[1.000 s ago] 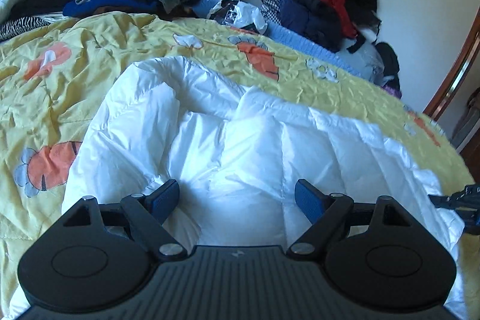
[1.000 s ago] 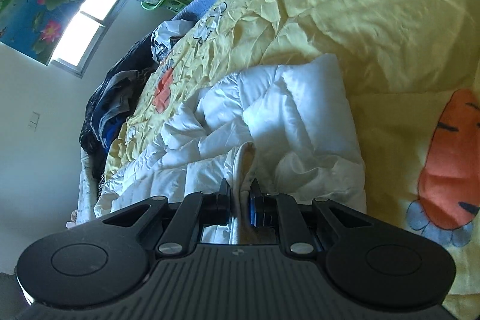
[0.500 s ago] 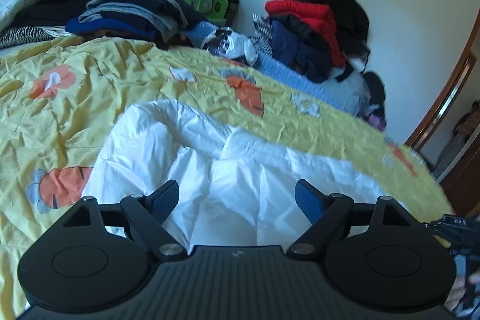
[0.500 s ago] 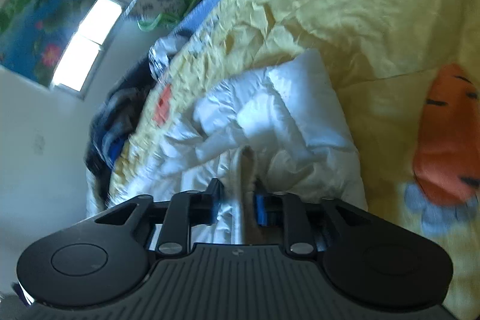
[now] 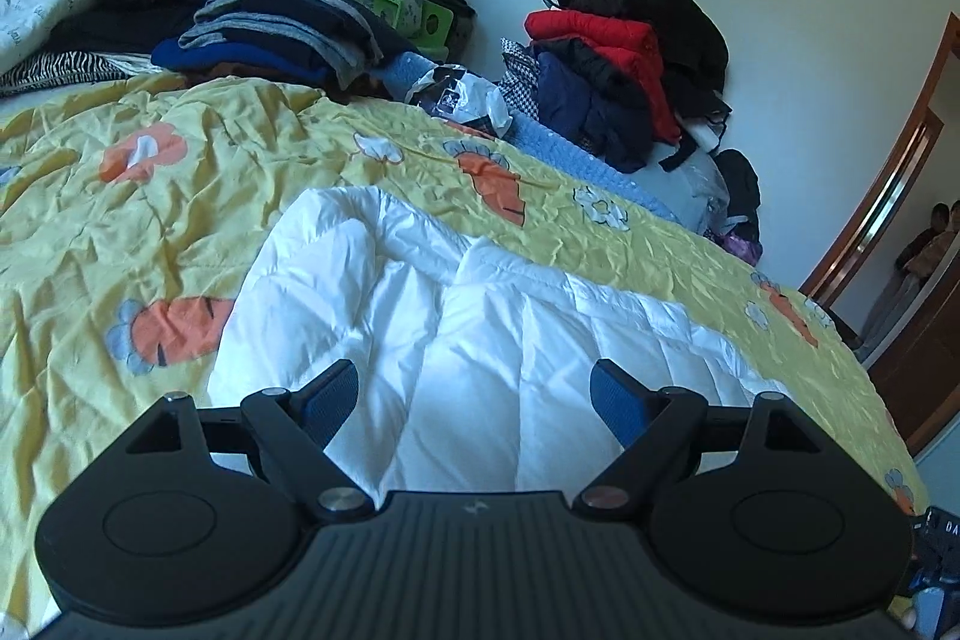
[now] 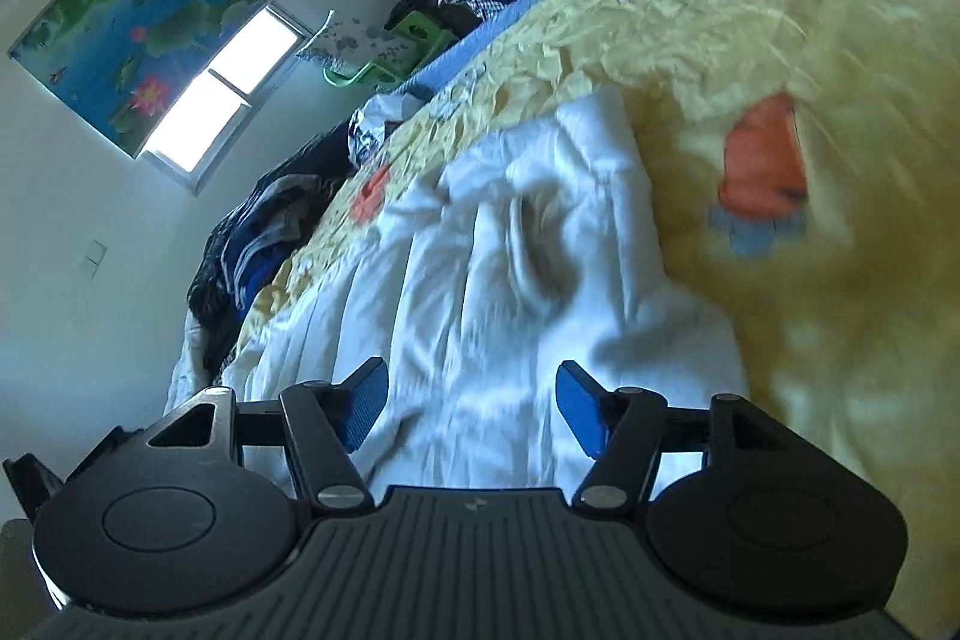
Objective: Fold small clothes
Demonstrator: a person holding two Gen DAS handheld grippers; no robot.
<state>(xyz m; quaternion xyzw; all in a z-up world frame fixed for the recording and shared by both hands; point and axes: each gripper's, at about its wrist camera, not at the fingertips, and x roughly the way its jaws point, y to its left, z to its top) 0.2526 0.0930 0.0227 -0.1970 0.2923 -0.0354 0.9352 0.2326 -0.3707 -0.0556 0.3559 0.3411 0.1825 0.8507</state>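
Observation:
A white quilted padded garment [image 5: 480, 322] lies spread on the yellow bedspread [image 5: 150, 196]. My left gripper [image 5: 474, 400] hovers over its near part, open, with nothing between the blue pads. In the right wrist view the same white garment [image 6: 510, 268] lies crumpled below my right gripper [image 6: 471, 406]. Its jaws are opening and stand apart, and no fabric is pinched between them. That view is tilted and blurred by motion.
Piles of dark folded clothes [image 5: 270, 28] sit at the far edge of the bed, and a heap of red and black jackets [image 5: 624, 52] rises at the far right. A green stool [image 5: 414, 10] stands below the window. A wooden door frame [image 5: 888, 196] is at the right.
My right gripper has let go of the white fabric fold it pinched, opened, and swung sideways over the garment. My left gripper stayed open and pulled back and up, showing more of the room.

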